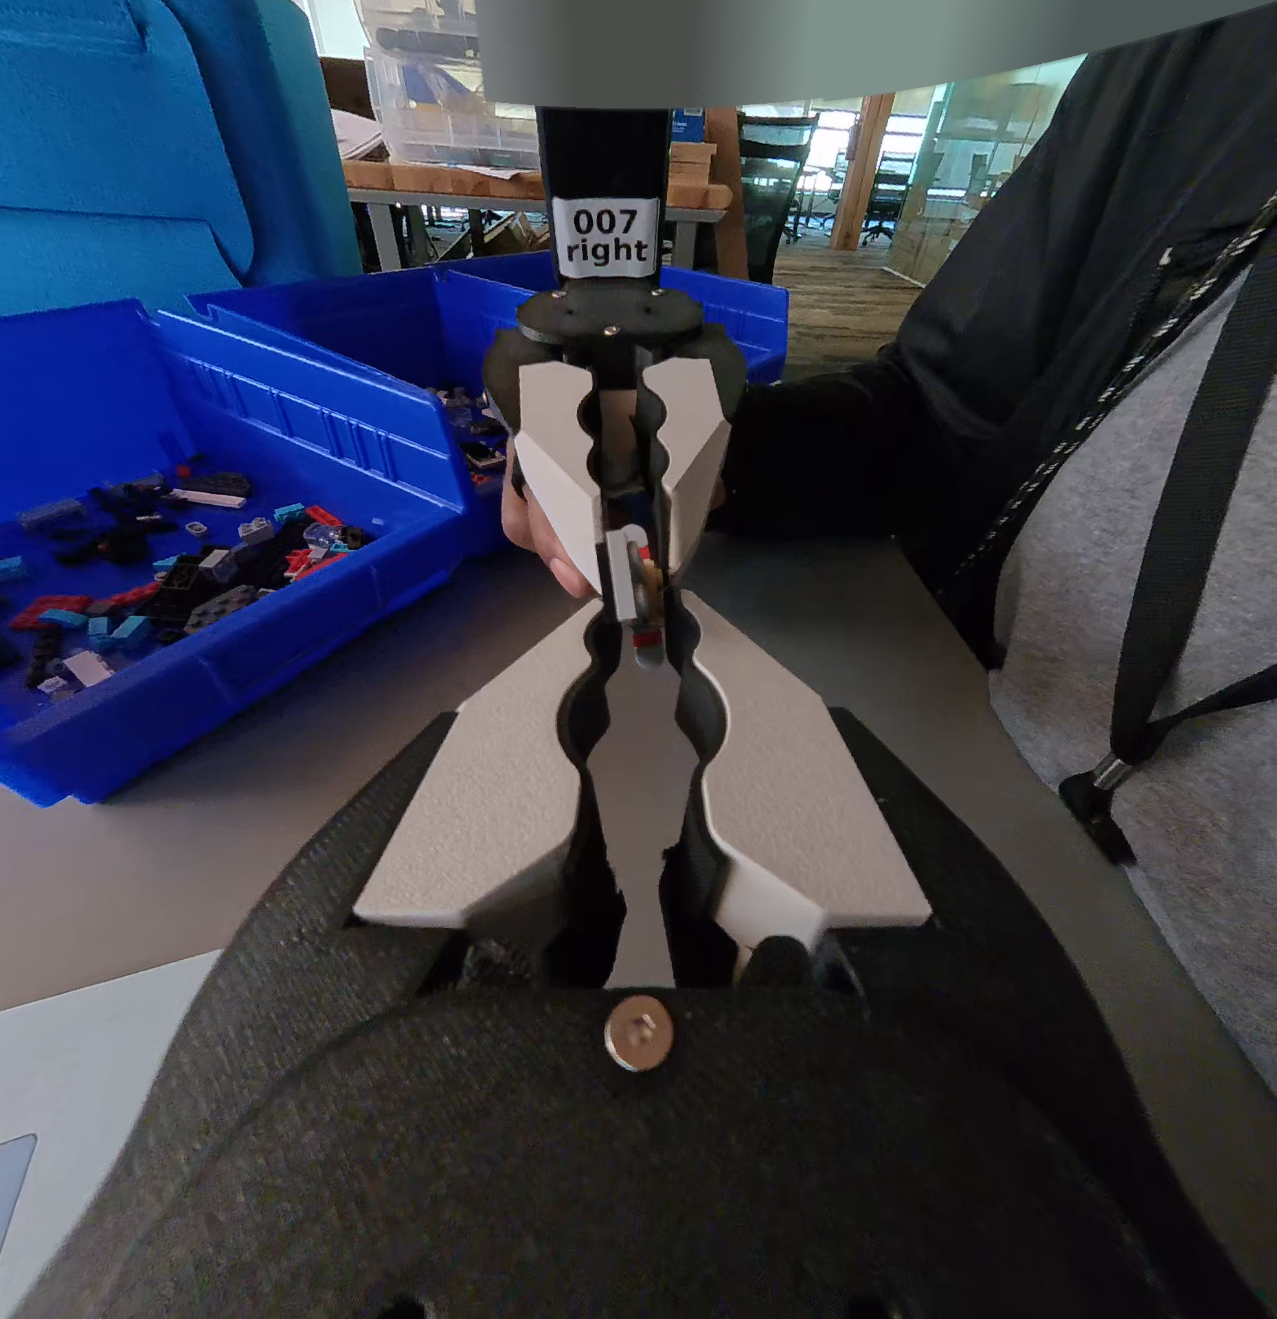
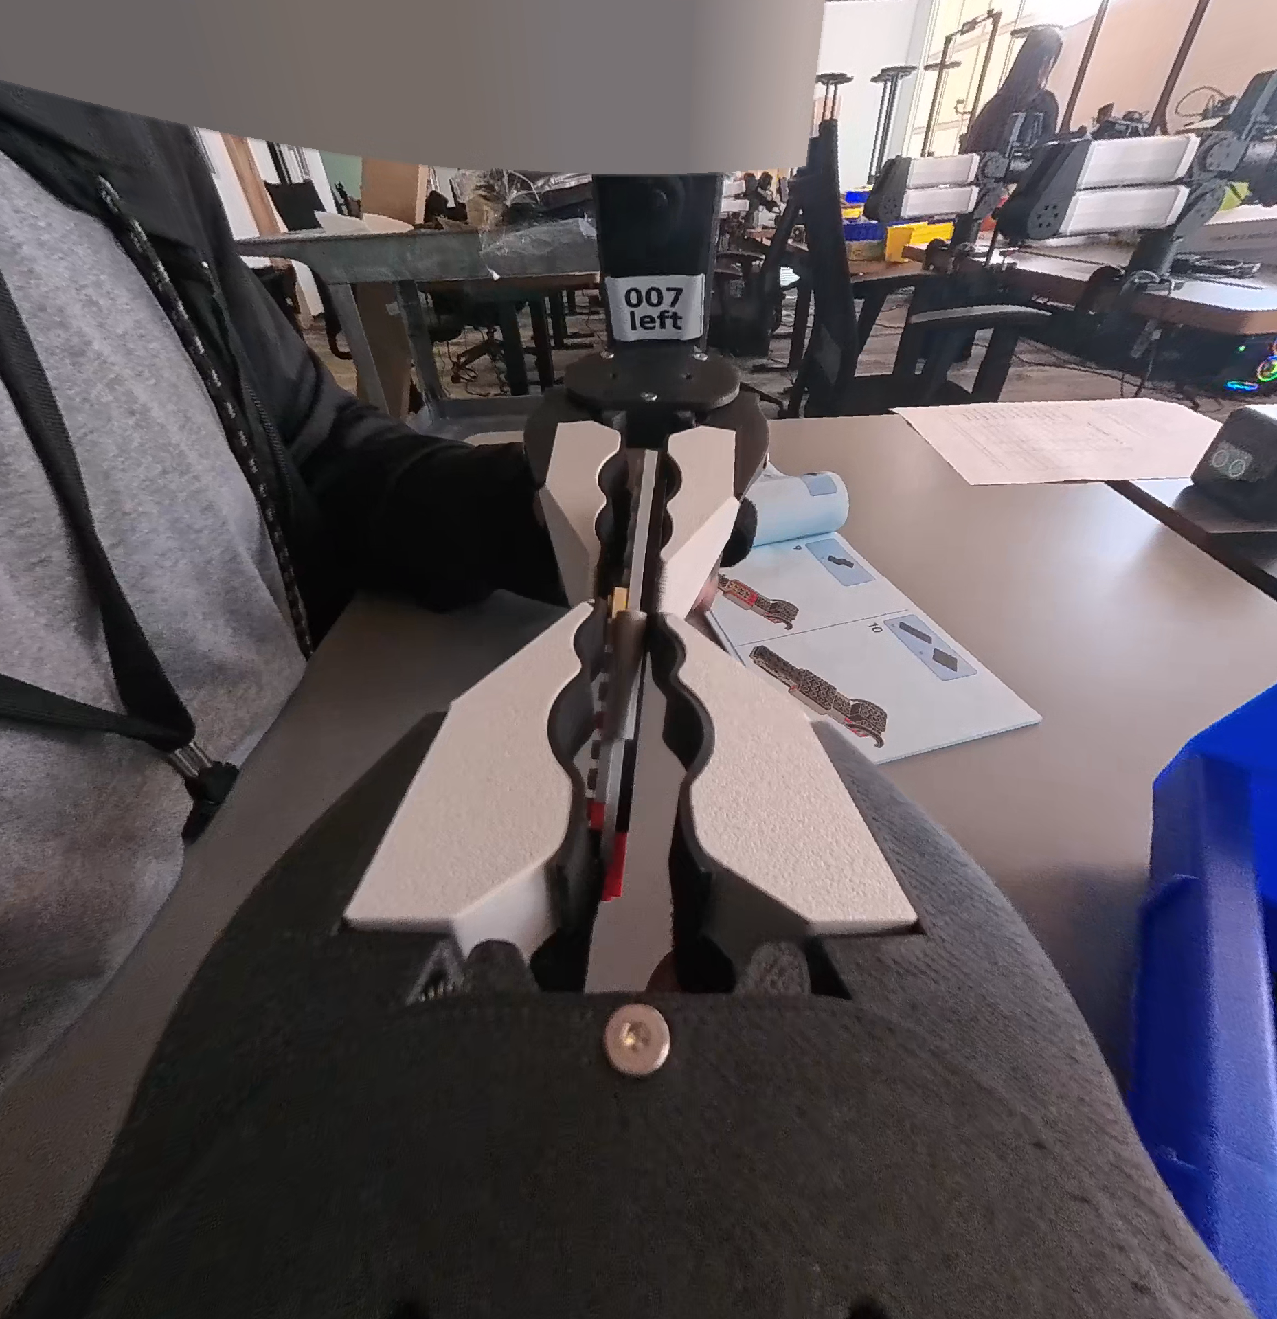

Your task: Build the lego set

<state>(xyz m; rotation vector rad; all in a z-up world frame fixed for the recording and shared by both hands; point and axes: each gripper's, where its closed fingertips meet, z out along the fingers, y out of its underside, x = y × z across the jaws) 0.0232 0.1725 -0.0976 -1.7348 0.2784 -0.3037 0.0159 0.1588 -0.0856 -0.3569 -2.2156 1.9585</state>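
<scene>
A long thin lego assembly (image 2: 610, 749), grey, black and red with a tan bit, is seen edge-on and runs along the jaws of my right gripper (image 2: 624, 614), which is shut on it. In the left wrist view its grey, tan and red end (image 1: 624, 571) sticks out of the right gripper (image 1: 634, 571). My left gripper (image 1: 639, 617) faces the right one tip to tip above the grey table (image 1: 193, 892). Its fingertips close around that end of the assembly. The left gripper (image 2: 632, 596) also shows in the right wrist view.
Two blue bins (image 1: 300, 428) with several loose bricks stand to the left in the left wrist view. A blue bin (image 2: 1228, 928), an open instruction booklet (image 2: 871, 642), a paper sheet (image 2: 1049, 439) and a dark device (image 2: 1256, 457) are in the right wrist view. A person's torso (image 2: 121, 499) is close. My two grippers' fingertips are within a few centimetres of each other.
</scene>
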